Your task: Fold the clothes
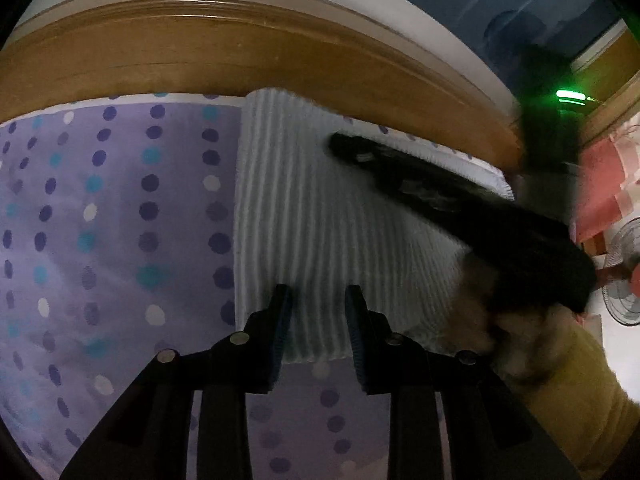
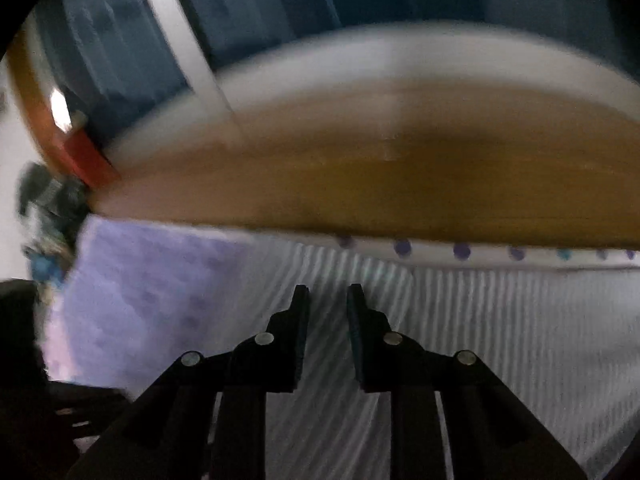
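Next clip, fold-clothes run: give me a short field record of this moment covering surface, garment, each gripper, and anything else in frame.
surface: purple dotted bedsheet, wooden headboard behind
garment: pale ribbed cloth, lying flat in a rectangle on the sheet
left gripper: open, empty, over the cloth's near edge
right gripper: narrowly open, nothing between the jaws, over the cloth; view blurred
other: yellow sleeve, fan at far right

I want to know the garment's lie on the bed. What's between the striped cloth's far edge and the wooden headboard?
In the right wrist view, only a narrow strip of dotted bedsheet separates the striped cloth from the headboard.
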`<state>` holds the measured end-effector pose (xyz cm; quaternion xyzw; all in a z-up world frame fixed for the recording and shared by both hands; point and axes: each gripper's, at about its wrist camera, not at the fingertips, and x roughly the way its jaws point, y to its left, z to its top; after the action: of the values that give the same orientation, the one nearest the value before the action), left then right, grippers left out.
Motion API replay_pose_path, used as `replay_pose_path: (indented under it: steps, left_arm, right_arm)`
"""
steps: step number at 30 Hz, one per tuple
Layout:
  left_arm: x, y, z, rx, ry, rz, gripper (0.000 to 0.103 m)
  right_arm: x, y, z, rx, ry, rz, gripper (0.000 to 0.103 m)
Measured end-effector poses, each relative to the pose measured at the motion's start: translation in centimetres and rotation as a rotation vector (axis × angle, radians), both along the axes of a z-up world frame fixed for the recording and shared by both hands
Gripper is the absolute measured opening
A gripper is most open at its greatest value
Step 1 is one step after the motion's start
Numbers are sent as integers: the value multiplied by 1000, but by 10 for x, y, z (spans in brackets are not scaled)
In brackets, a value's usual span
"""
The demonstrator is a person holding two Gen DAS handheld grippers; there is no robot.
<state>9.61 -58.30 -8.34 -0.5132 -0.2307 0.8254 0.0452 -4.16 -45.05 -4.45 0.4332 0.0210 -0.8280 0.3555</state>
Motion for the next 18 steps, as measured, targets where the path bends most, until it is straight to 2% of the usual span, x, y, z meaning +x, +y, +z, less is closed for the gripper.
replay_pose_path:
  steps: [3, 5, 10, 12, 14, 16, 18]
  left_arm:
    - [2, -3, -2, 10, 10, -12, 29]
    - [3, -1, 0, -11, 6, -36, 29]
    - [11, -8, 14, -14, 32, -69, 29]
    - [10, -11, 14, -44, 26, -84, 29]
    - [4, -14, 6, -29, 9, -94, 29]
    - [0, -17, 0, -9, 4, -99, 29]
    - [-3, -15, 2, -16, 13, -117, 33]
  right_arm:
    - [0, -5, 3, 18, 10, -26, 17]
    - [6, -6, 10, 37, 18, -38, 17]
    - [48, 22, 34, 5, 38, -35, 20]
    - [71, 35, 38, 2, 32, -27, 21]
    - [97, 44, 35, 24, 27, -20, 29]
    - [112, 44, 25, 60, 27, -19, 44]
    - [119, 46, 7, 86, 3, -39, 49]
